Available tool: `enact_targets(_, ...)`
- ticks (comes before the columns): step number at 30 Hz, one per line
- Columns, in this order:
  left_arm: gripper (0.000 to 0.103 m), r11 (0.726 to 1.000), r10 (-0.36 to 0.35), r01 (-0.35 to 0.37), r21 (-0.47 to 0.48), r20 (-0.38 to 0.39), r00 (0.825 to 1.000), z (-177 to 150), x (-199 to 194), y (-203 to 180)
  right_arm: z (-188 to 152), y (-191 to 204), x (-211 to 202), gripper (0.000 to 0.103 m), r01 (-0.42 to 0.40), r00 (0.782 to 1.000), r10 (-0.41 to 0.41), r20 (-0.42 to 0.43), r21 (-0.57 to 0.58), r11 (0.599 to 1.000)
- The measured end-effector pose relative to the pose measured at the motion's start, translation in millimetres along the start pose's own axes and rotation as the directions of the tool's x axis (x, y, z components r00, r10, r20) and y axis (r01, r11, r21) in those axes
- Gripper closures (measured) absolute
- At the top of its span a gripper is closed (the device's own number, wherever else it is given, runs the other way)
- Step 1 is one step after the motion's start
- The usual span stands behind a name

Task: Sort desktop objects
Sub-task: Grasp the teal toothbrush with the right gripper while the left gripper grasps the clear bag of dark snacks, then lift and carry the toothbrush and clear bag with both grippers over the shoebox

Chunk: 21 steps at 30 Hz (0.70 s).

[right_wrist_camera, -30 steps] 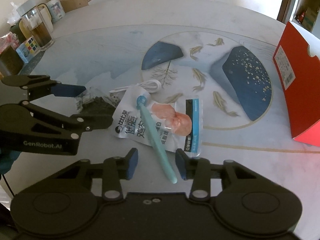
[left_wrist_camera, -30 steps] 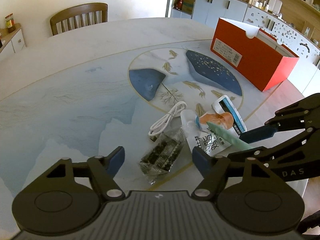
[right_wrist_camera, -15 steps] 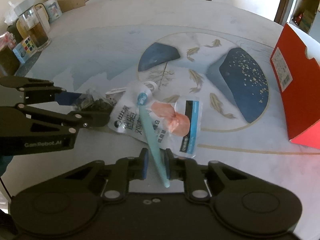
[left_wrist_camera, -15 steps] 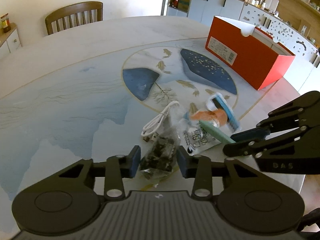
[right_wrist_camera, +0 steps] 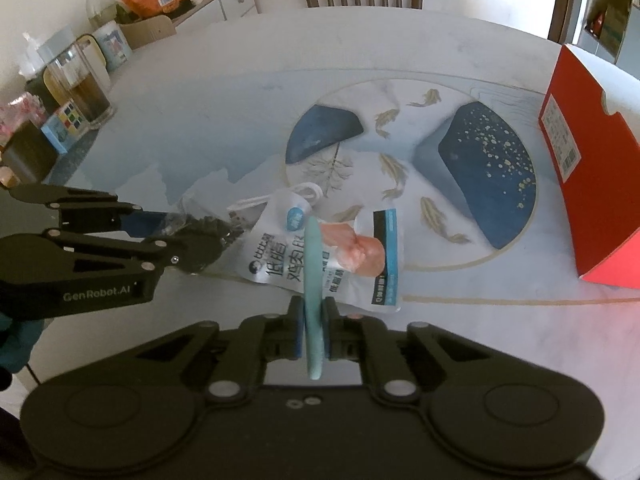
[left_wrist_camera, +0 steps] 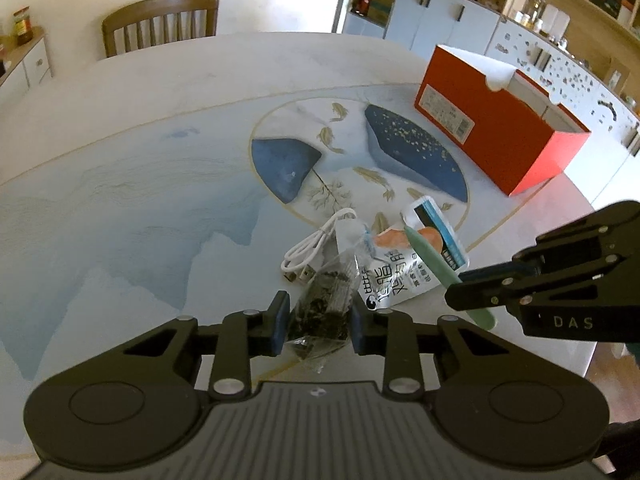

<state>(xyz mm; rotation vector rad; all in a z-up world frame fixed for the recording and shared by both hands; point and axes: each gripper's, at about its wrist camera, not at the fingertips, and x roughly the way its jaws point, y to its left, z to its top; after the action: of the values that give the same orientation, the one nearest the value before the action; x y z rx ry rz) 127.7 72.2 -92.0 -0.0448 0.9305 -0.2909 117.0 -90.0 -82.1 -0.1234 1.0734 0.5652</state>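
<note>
My left gripper (left_wrist_camera: 318,326) is shut on a clear packet of dark dried leaves (left_wrist_camera: 322,312), also seen in the right wrist view (right_wrist_camera: 200,232). My right gripper (right_wrist_camera: 313,330) is shut on a long pale green stick (right_wrist_camera: 313,276), which lies across a white chicken snack pouch (right_wrist_camera: 332,258). The stick (left_wrist_camera: 436,264) and pouch (left_wrist_camera: 400,268) also show in the left wrist view, with the right gripper (left_wrist_camera: 460,284) at the right. A coiled white USB cable (left_wrist_camera: 316,244) lies beside the packet. An open red shoebox (left_wrist_camera: 496,128) stands at the far right.
A wooden chair (left_wrist_camera: 160,20) stands at the table's far side. A glass jar, a colour cube box (right_wrist_camera: 64,128) and snack bags sit on a counter left of the table. Cabinets (left_wrist_camera: 440,20) stand behind the box. The table's near edge (left_wrist_camera: 580,320) is close.
Both grippers have closed: the left from wide open onto the leaf packet, the right onto the green stick. Both moved in toward the pile.
</note>
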Motion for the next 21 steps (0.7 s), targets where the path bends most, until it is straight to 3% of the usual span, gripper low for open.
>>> enact_targets(21, 0.074, 0.999, -0.027, 0.027, -0.017, 0.046, 0.999, 9.6, -38.2, -29.8, 2.0, -25.0, -52.2, 0.094, -0.041, 0.997, 0.036, 0.07, 0.071, 0.997)
